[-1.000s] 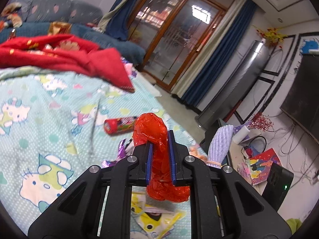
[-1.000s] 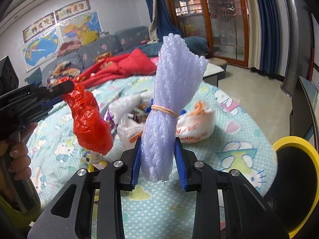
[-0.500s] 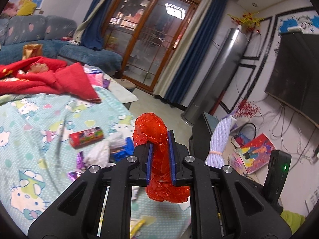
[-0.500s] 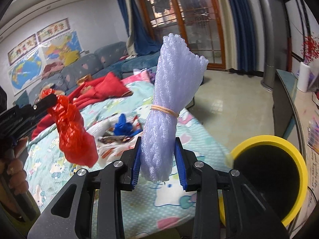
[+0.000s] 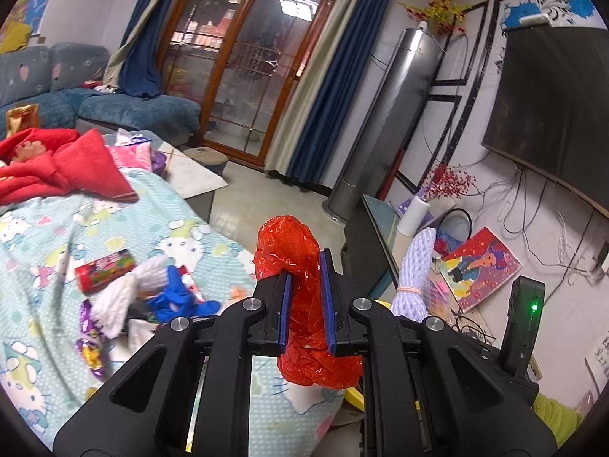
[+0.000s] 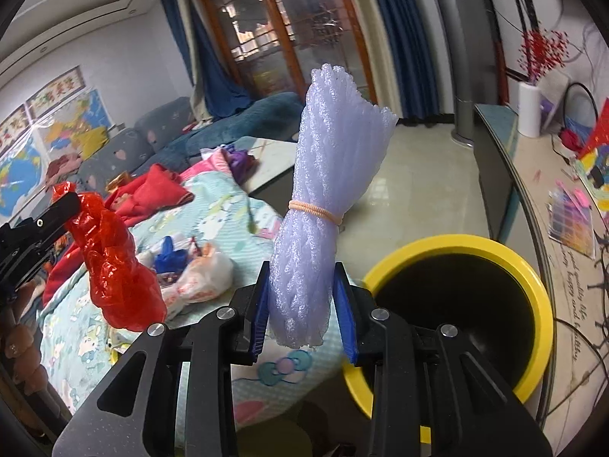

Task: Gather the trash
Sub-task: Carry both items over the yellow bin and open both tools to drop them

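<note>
Where two claws hang: left claw (image 5: 306,304) clamped narrow on one red bag (image 5: 300,266); right claw (image 6: 302,304) gripping one foam-net bundle (image 6: 327,205)

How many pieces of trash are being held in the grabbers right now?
2. A crumpled red plastic bag is pinched in the left gripper. A bundle of white foam netting tied with a rubber band is pinched in the right gripper, beside the yellow-rimmed bin.
</note>
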